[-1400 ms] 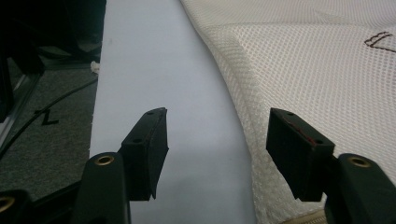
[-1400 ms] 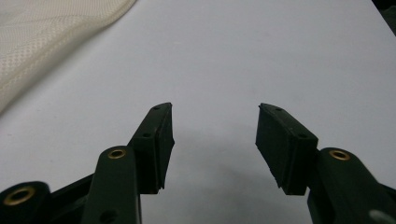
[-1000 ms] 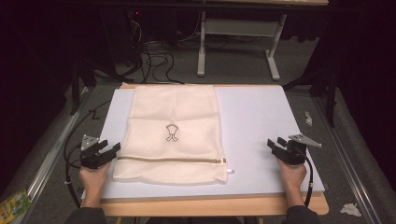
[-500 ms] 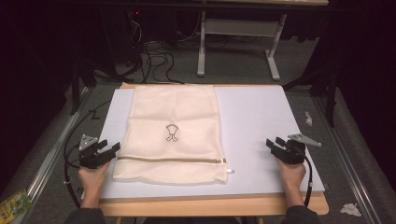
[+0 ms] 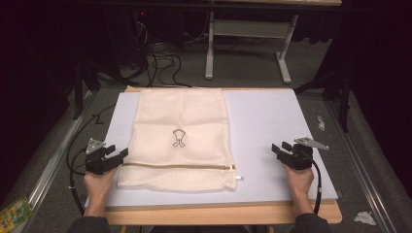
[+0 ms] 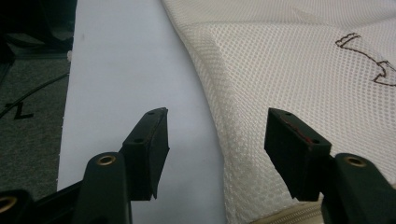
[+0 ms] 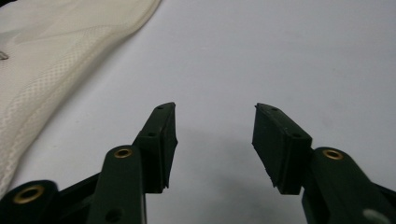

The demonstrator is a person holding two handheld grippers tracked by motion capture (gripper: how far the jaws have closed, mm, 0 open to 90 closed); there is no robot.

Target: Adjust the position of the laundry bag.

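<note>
A cream mesh laundry bag (image 5: 180, 138) lies flat on the left half of the pale mat (image 5: 272, 121), with a small dark emblem (image 5: 179, 138) at its middle and a zipper (image 5: 180, 166) across its near end. My left gripper (image 5: 118, 153) is open at the bag's near left edge; in the left gripper view the mesh (image 6: 289, 79) runs under the gap (image 6: 215, 126) between its jaws. My right gripper (image 5: 279, 147) is open over bare mat, well right of the bag. Its view has the bag's edge (image 7: 60, 70) at the left and nothing between the jaws (image 7: 215, 122).
The mat rests on a wooden table (image 5: 218, 213) whose front edge is near the person's forearms. Cables (image 5: 160, 60) and a table frame (image 5: 248, 34) sit on the dark floor beyond. White scraps (image 5: 364, 217) lie at the right, a green packet (image 5: 12, 211) at the lower left.
Both grippers have crept slightly inward toward the bag. The bag has not moved.
</note>
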